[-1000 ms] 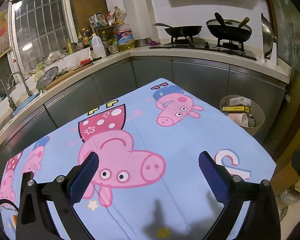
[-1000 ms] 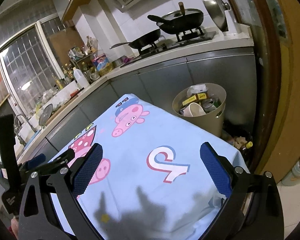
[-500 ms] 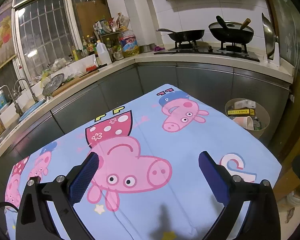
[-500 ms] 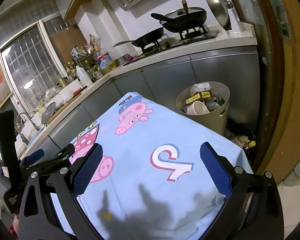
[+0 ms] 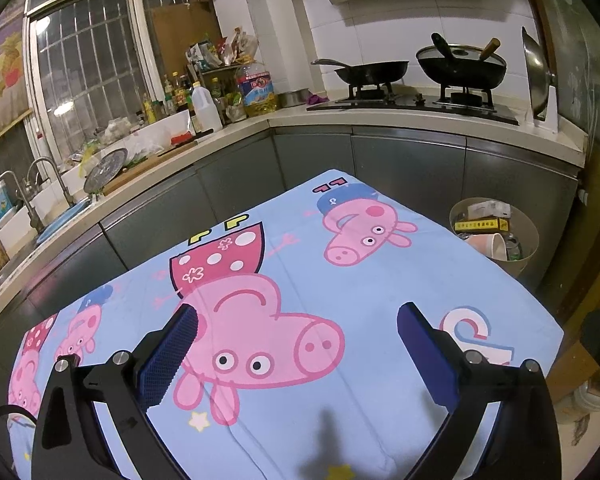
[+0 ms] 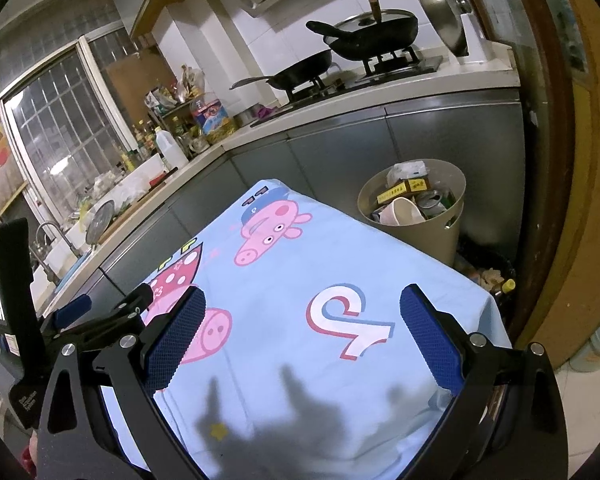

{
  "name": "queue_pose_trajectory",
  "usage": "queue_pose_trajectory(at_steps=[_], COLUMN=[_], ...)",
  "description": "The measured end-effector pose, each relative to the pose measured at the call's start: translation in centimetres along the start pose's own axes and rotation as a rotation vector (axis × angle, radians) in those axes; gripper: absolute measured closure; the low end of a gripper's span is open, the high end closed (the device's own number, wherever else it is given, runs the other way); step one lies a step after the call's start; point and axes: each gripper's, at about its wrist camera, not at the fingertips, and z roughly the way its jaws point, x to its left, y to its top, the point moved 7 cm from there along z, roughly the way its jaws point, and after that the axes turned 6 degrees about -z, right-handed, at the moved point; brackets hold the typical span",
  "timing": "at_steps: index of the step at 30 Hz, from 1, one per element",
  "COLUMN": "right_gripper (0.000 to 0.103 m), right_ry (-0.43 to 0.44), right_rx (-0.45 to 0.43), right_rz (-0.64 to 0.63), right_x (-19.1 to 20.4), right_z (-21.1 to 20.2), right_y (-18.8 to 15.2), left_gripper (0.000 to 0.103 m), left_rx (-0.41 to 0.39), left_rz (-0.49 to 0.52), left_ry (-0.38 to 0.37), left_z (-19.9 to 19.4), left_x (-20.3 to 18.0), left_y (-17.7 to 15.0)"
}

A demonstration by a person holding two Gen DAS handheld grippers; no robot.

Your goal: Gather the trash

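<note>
A beige trash bin (image 6: 448,236) stands on the floor beyond the table's far right corner, filled with a paper cup (image 6: 404,210), yellow boxes, cans and crumpled paper; the left wrist view shows the bin (image 5: 530,250) too. My left gripper (image 5: 298,336) hovers open over the blue cartoon-pig tablecloth (image 5: 284,280), nothing between its blue pads. My right gripper (image 6: 300,324) is open as well, above the cloth (image 6: 300,280) near its right end. The left gripper's body (image 6: 80,316) shows at the left of the right wrist view. No loose trash is visible on the cloth.
A grey L-shaped kitchen counter (image 5: 380,120) runs behind the table with a stove, two black pans (image 5: 460,66), bottles (image 5: 206,106) and a sink with tap (image 5: 40,184). A wooden door frame (image 6: 560,200) borders the right, with clutter on the floor beside the bin.
Both grippers have drifted slightly back and upward, so the table and bin sit a little lower in view. Both stay open and empty.
</note>
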Motion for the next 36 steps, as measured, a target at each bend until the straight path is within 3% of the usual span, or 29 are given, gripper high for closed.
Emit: queue_pose_trajectory(at_steps=[36], right_gripper=[0.006], right_ry=[0.001], right_rx=[-0.003], right_rz=[0.011], right_x=[0.18], right_z=[0.15], right_y=[-0.19], left_gripper=[0.004], left_rx=[0.024], left_rz=[0.006], left_ry=[-0.007], left_z=[0.29], left_x=[0.13], left_y=[-0.72])
